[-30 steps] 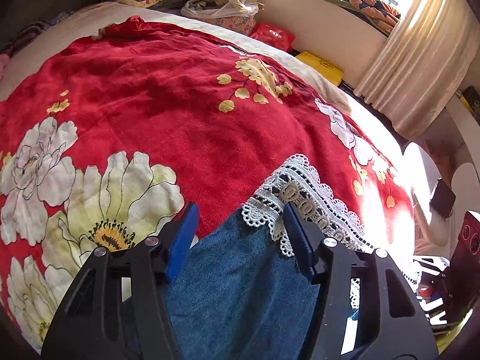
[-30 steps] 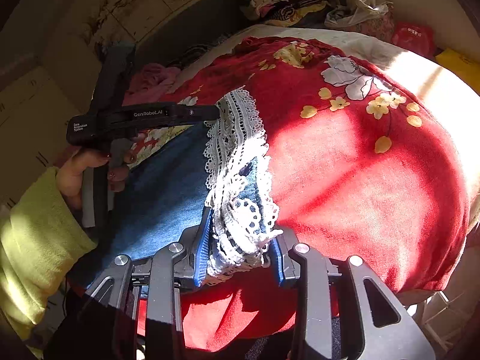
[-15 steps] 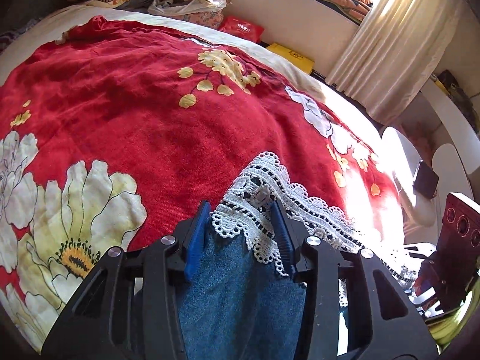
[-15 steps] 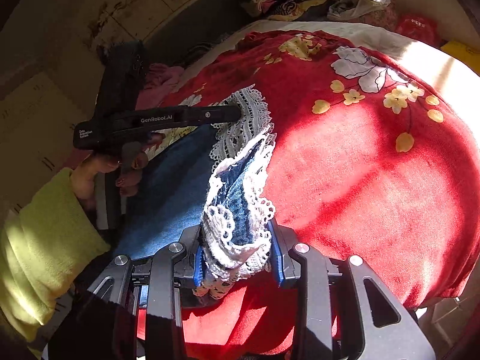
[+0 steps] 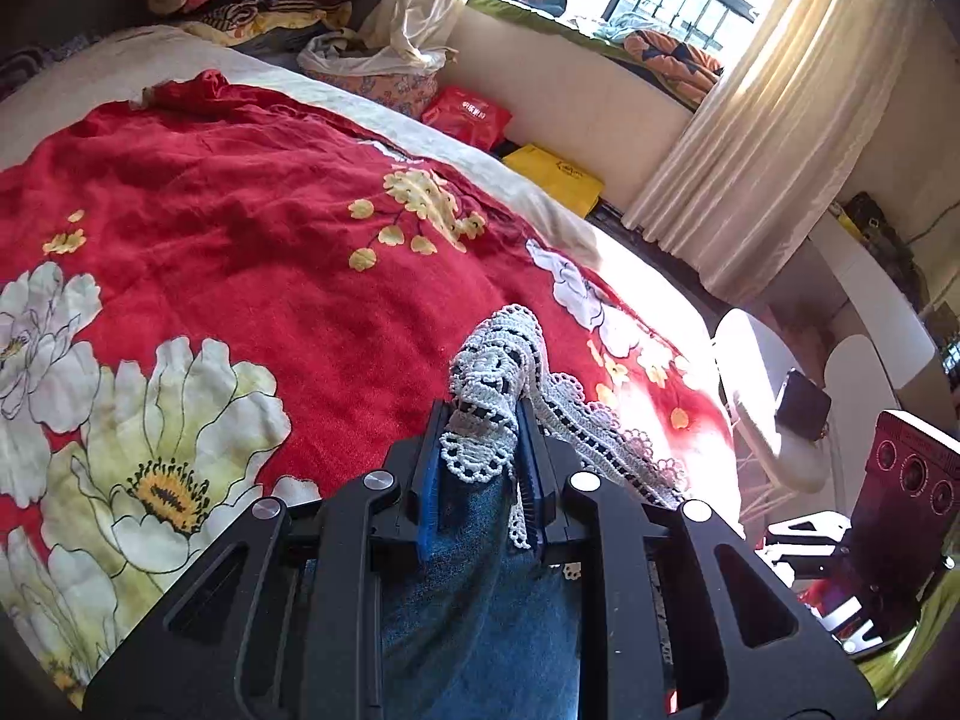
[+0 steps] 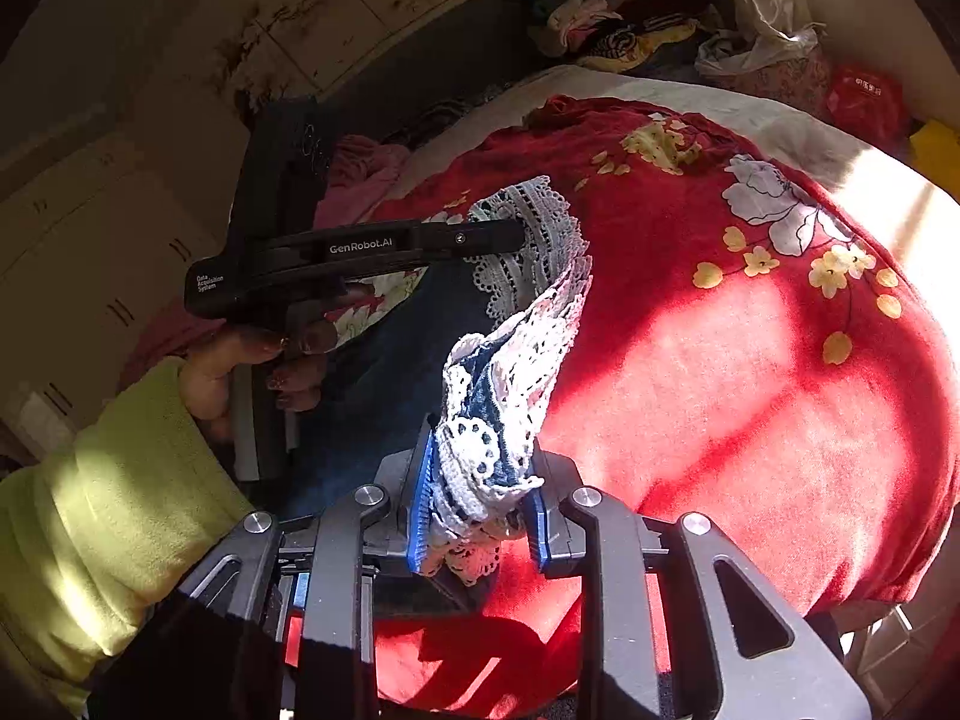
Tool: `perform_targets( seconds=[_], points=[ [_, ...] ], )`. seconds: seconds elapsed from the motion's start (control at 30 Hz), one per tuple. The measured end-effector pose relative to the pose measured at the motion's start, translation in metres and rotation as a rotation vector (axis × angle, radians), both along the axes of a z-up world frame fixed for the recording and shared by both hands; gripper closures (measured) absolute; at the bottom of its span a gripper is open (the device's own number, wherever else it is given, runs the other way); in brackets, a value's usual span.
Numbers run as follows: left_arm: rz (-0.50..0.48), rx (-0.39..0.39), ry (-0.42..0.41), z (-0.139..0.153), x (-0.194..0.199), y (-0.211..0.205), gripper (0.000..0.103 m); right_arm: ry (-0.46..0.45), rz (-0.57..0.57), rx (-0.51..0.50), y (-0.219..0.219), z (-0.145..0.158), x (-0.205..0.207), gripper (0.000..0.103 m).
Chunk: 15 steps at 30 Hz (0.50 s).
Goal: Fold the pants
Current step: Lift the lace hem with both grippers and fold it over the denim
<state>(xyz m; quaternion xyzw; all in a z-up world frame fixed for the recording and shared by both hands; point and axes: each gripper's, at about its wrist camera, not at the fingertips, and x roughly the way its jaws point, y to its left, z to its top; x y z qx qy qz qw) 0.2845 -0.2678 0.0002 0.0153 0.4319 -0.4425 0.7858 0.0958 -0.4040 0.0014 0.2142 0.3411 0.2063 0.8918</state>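
Blue denim pants with white lace hem [image 5: 480,588]: one pair. Two black grippers, left gripper [image 5: 480,450] and right gripper [image 6: 480,498], both closing, pinching lace; "GenRobot.AI" at ten o'clock in the right view.

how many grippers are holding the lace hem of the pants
2. The left gripper is closing on the lace hem at its far corner; the right gripper is closing on the near corner, both lifted above the red floral bedspread.
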Motion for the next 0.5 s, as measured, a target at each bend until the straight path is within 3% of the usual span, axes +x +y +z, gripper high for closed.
perform_targets(
  seconds=[0.27,0.5],
  points=[
    [0.107,-0.148,-0.030,0.036,-0.019,0.086,0.089,-0.095,0.137,-0.073,0.062,0.044,0.000,0.080],
    [0.249,-0.187,0.014,0.020,-0.034,0.166,0.089,-0.084,0.307,-0.119,0.139,0.039,0.004,0.080]
  ],
)
